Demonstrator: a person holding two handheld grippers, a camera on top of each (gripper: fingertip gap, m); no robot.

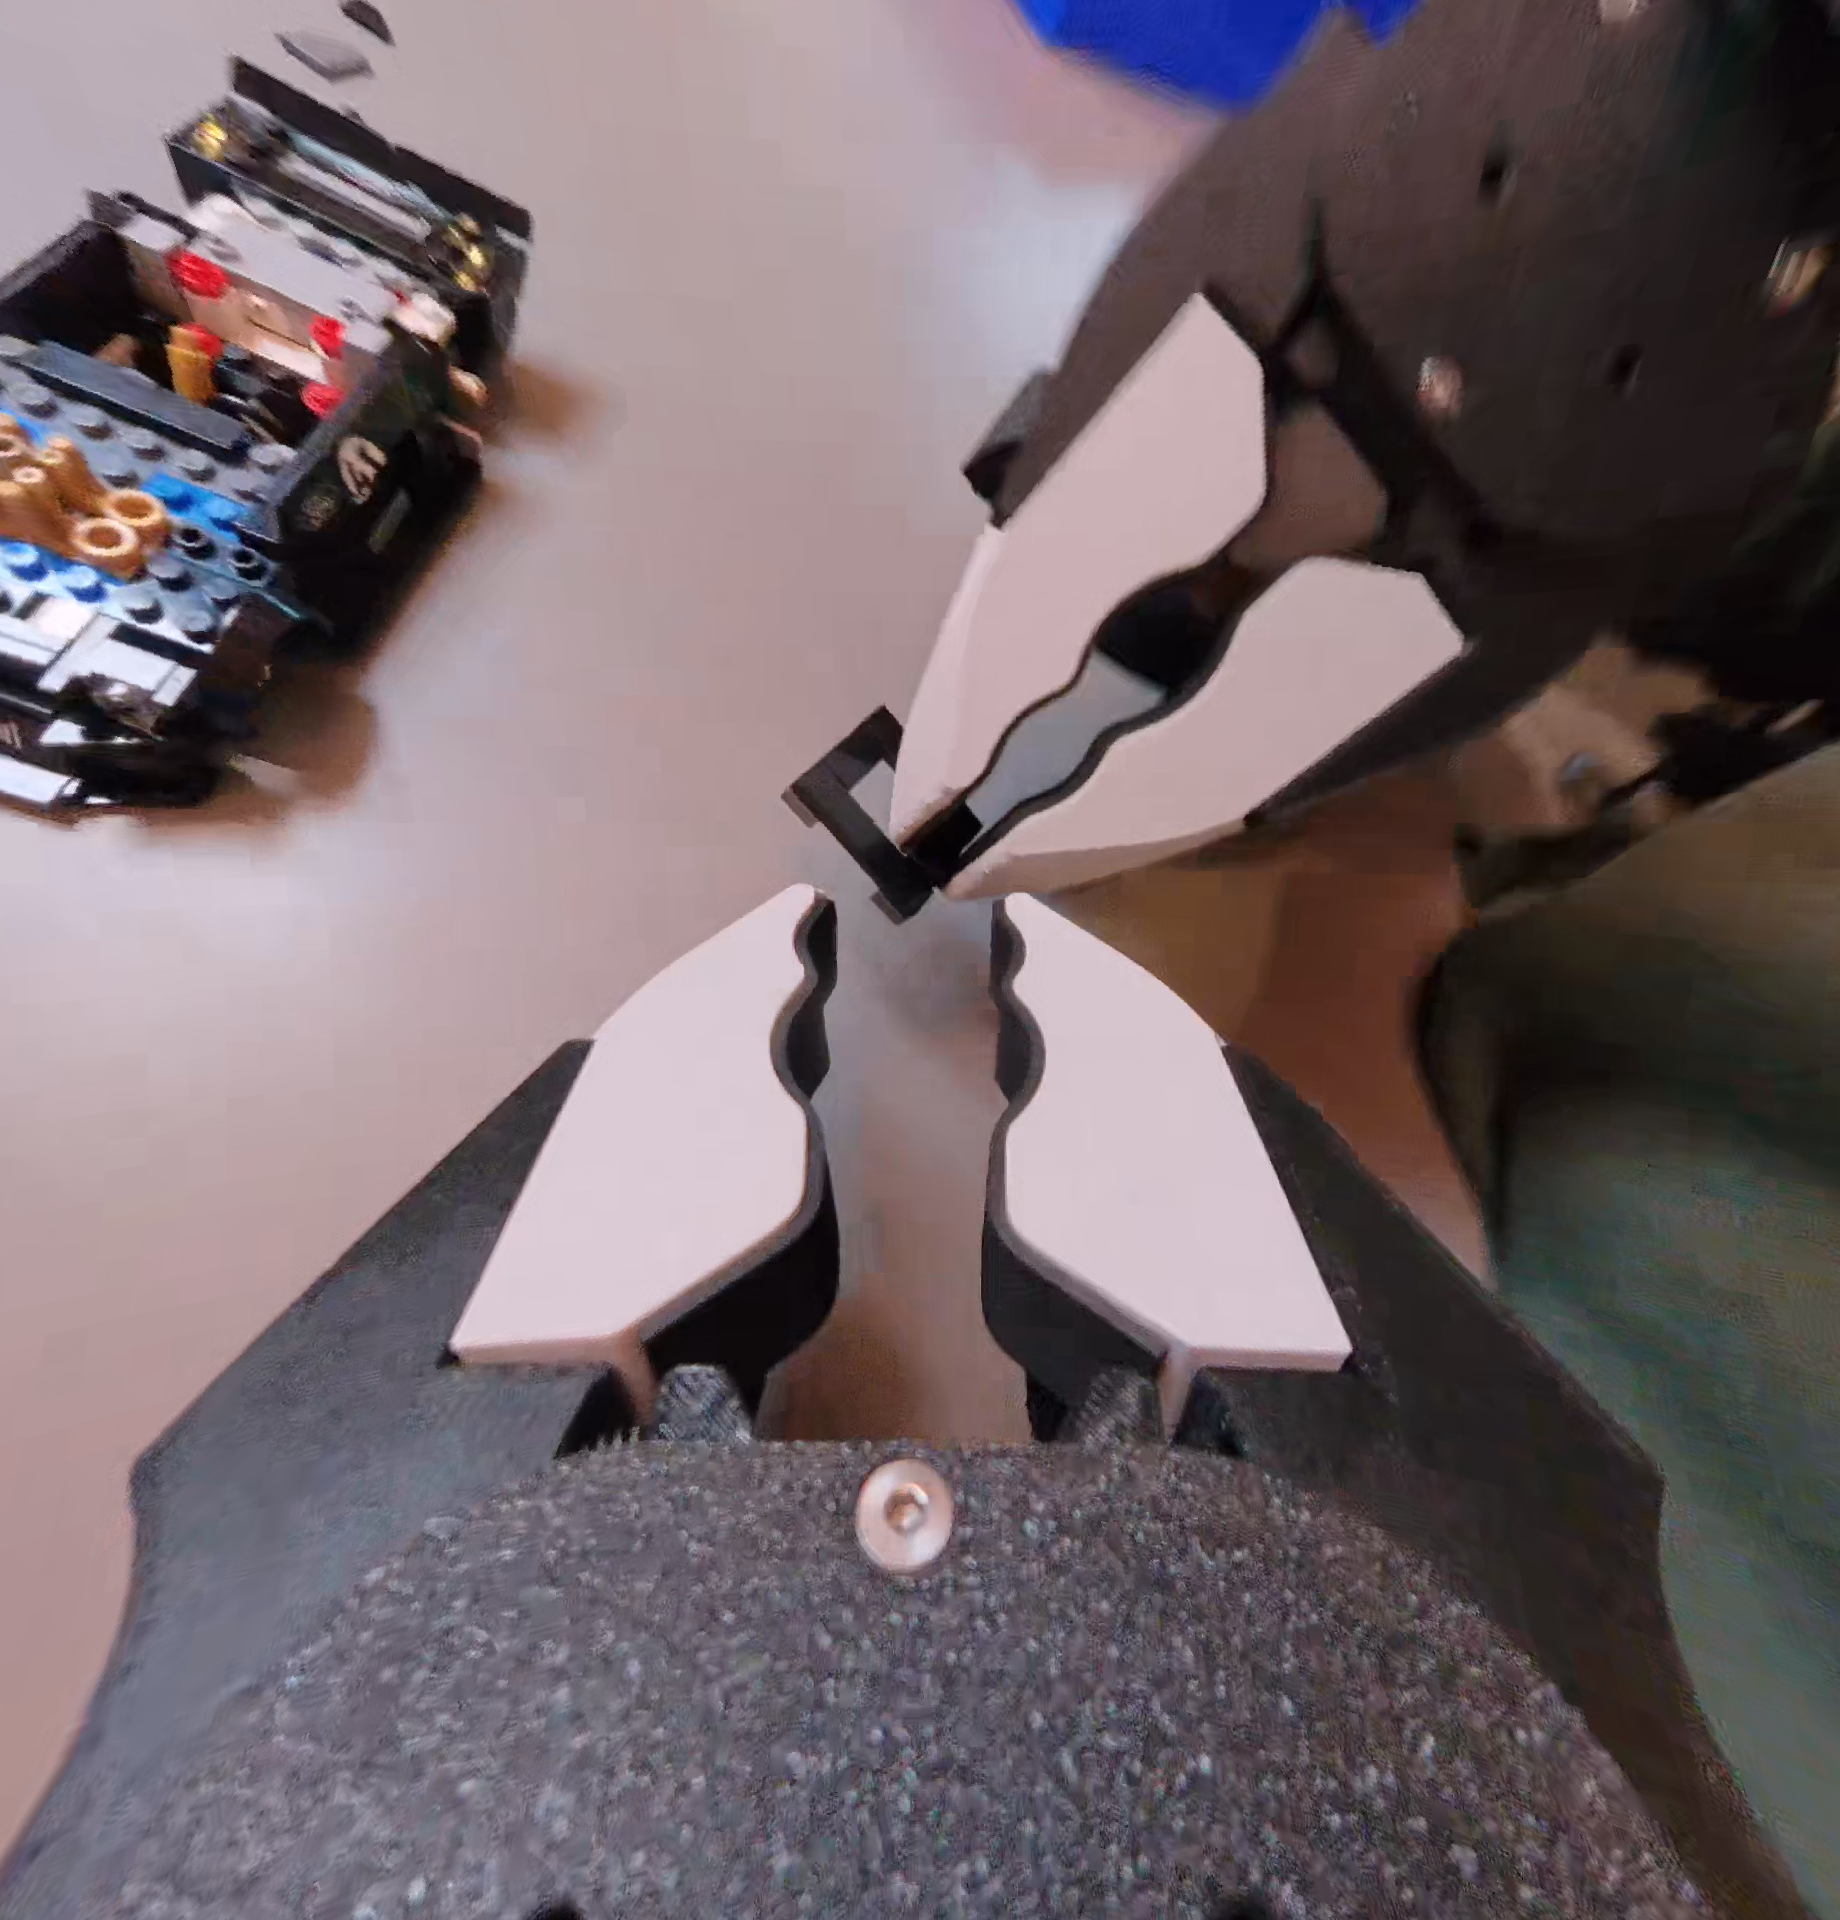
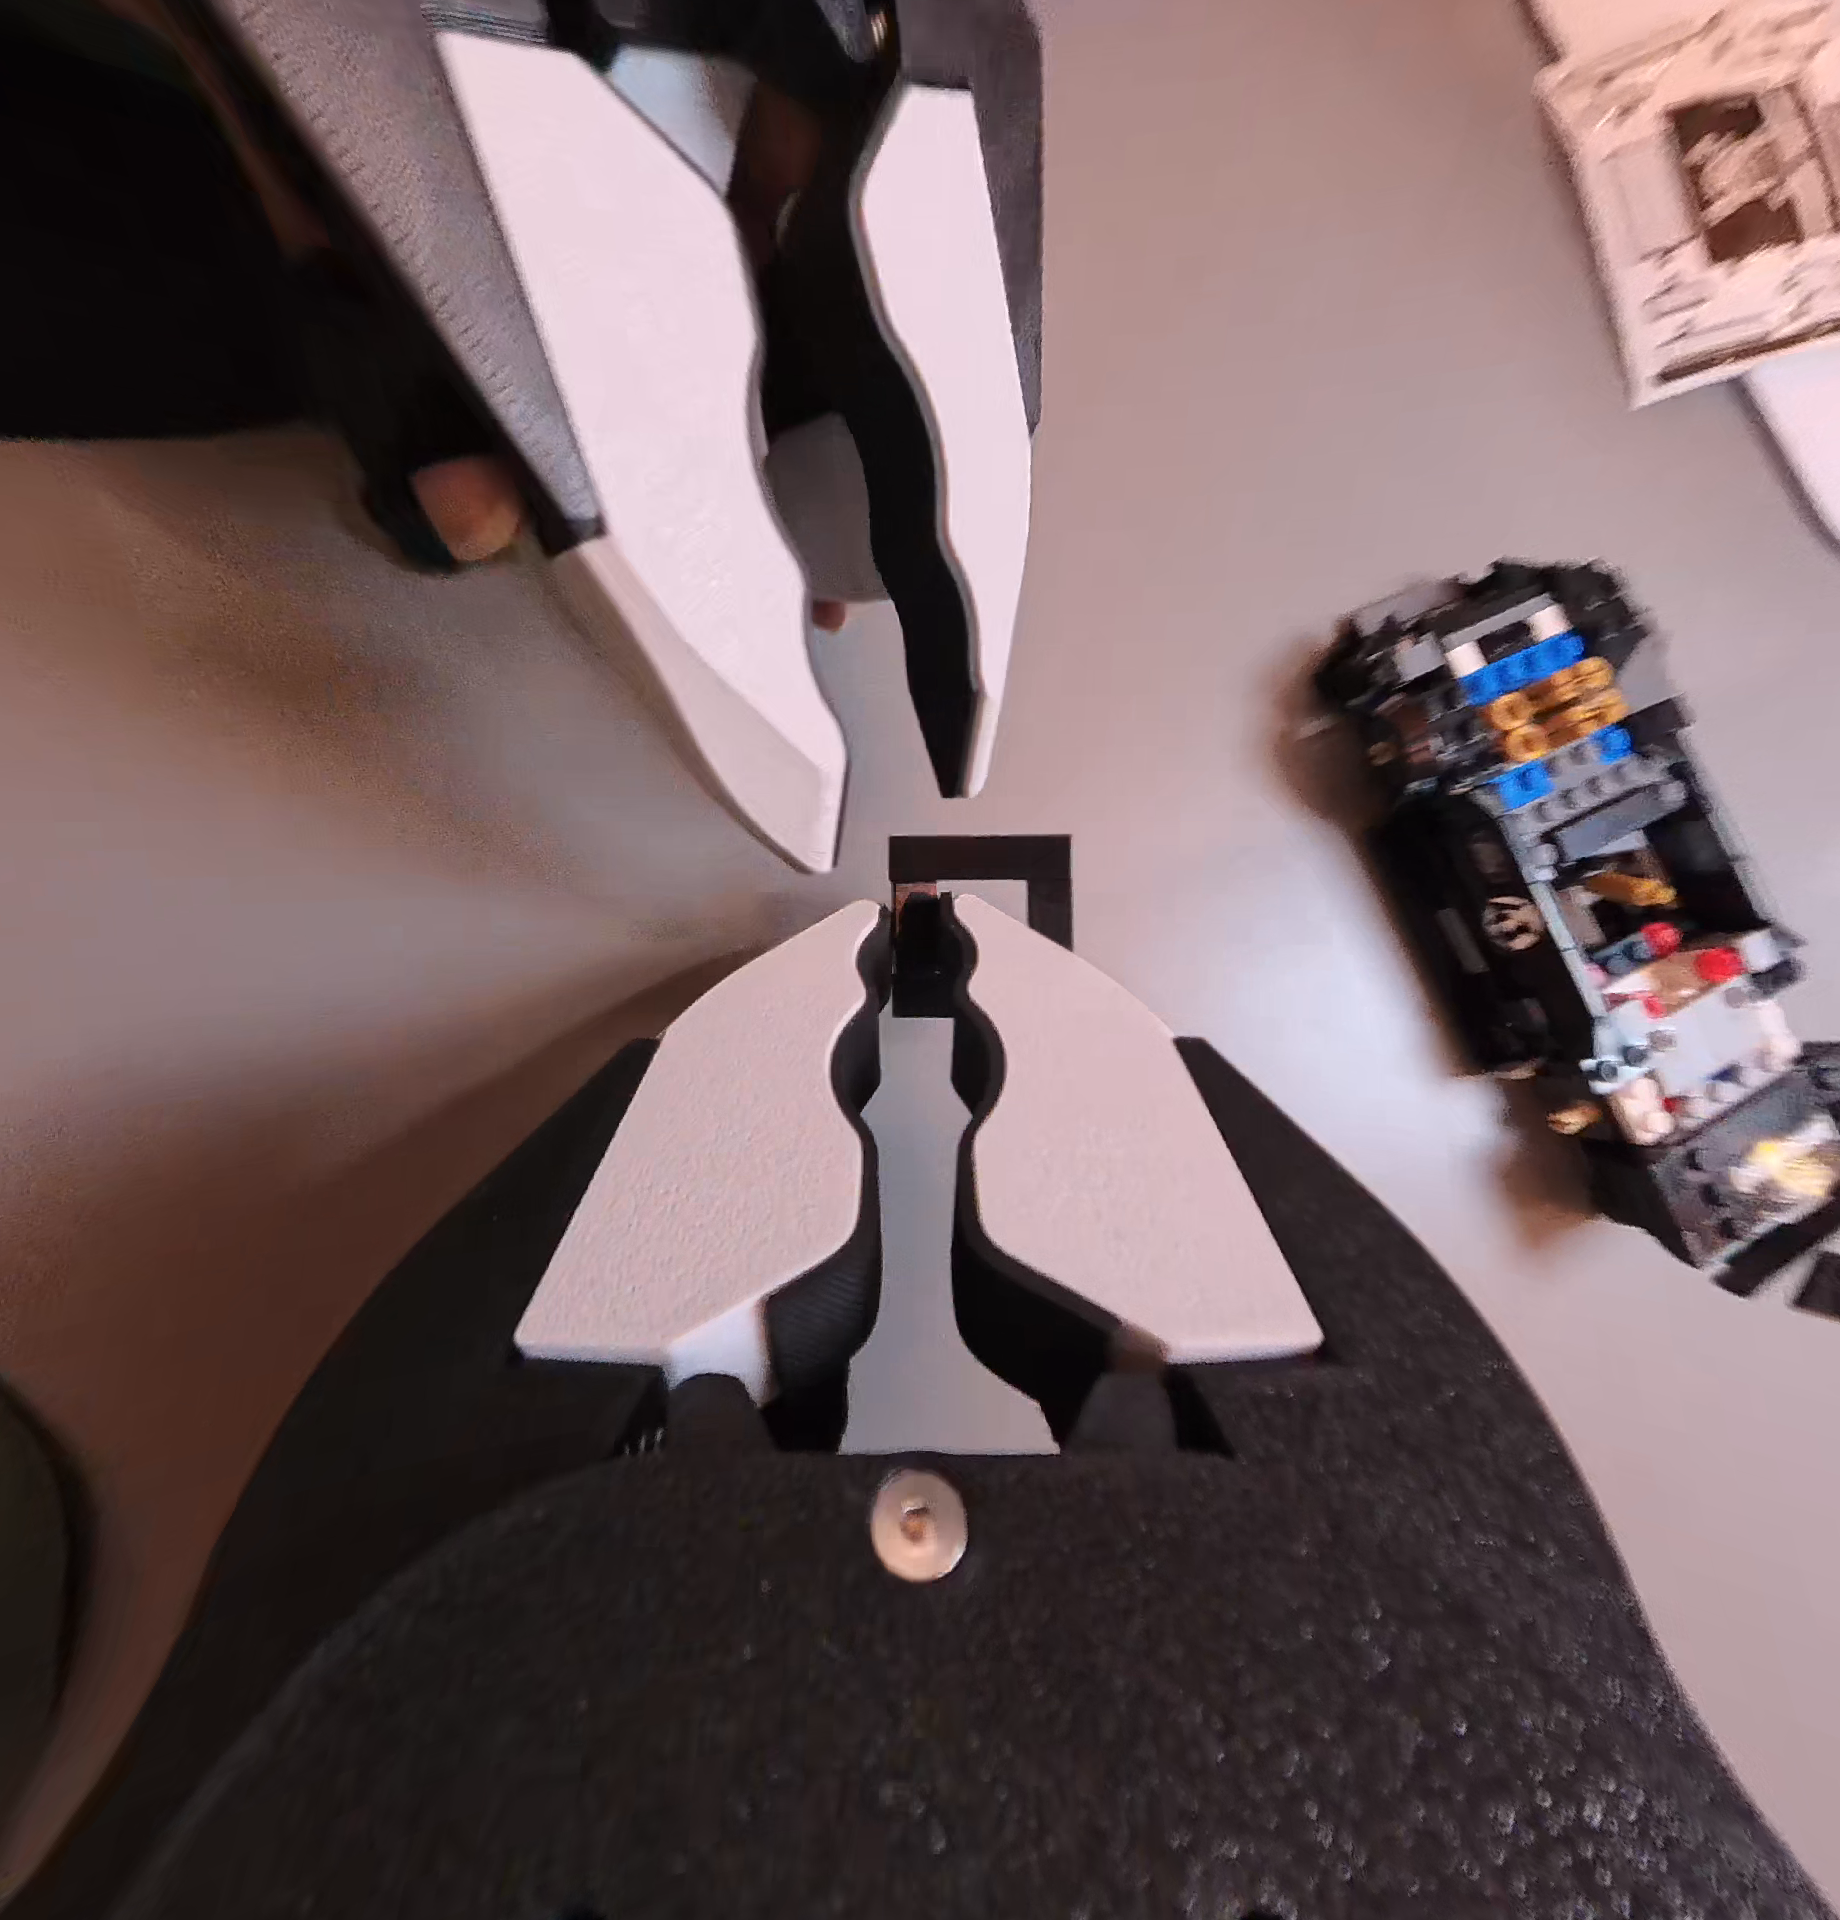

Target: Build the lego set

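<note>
**Frame piece held over the table**

A plain beige table (image 1: 635, 727) is filling both views. The half-built car (image 1: 168, 468) is sitting at left. The left gripper (image 1: 911, 914) is gaping empty. The right gripper (image 2: 918, 914) is pinching a black frame piece (image 2: 983, 857) just above it.

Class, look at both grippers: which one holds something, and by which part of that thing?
The right gripper pinches one end of a black frame-shaped lego piece; the left gripper holds nothing.

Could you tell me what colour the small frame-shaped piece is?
Black frame-shaped plastic piece; clearest in the right wrist view.
</note>
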